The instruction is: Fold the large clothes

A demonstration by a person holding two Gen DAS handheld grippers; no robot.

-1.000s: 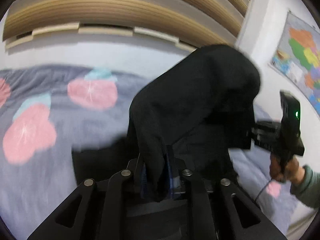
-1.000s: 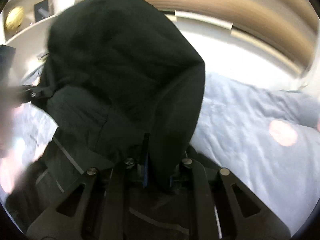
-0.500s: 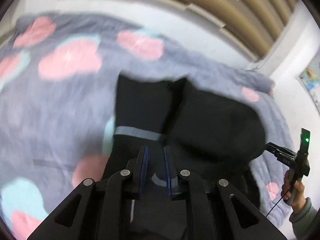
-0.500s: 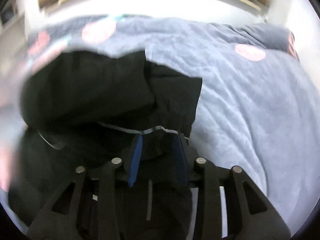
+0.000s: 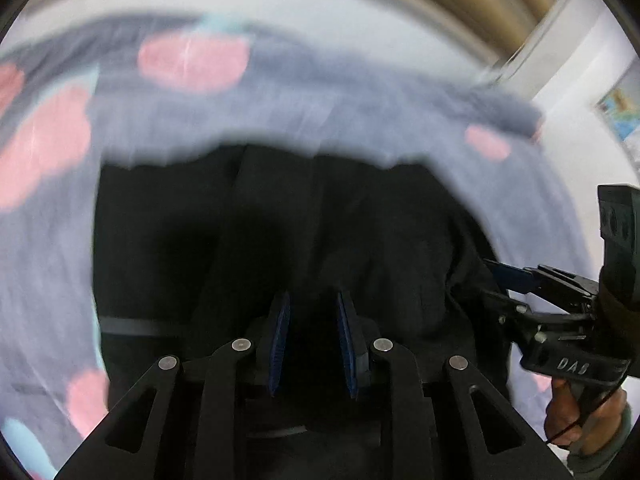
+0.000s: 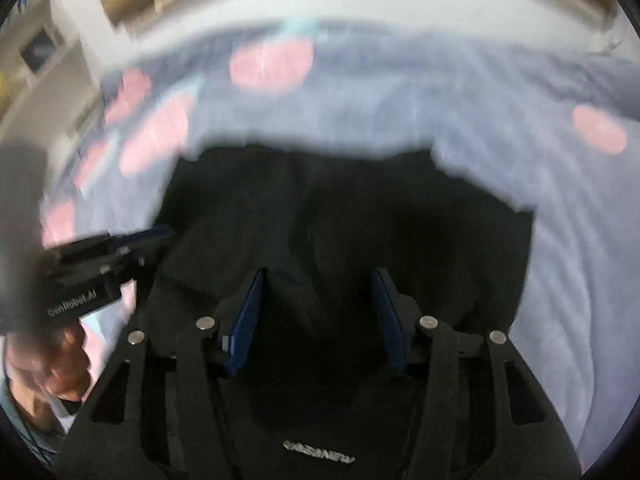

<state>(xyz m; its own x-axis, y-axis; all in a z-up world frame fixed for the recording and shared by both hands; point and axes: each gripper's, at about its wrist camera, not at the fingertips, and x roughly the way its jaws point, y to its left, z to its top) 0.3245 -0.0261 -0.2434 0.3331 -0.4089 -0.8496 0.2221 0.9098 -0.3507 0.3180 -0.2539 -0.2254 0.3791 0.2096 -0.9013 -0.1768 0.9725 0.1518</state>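
Bedding (image 5: 304, 92), grey-blue with pink blotches, lies under your black garment (image 5: 280, 236), which sits folded at its middle. Your left gripper (image 5: 313, 320) hovers over the garment's near edge, its jaws narrowly apart, holding nothing. Your right gripper (image 6: 318, 308) hangs above the same cloth, spread wide.

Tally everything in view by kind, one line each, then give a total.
Black garment: 1, lying on the bedspread
Grey bedspread with pink blotches: 1
Handheld grippers: 2, left gripper and right gripper, both with jaws apart
Wall map: 1, only a corner showing
Total: 5
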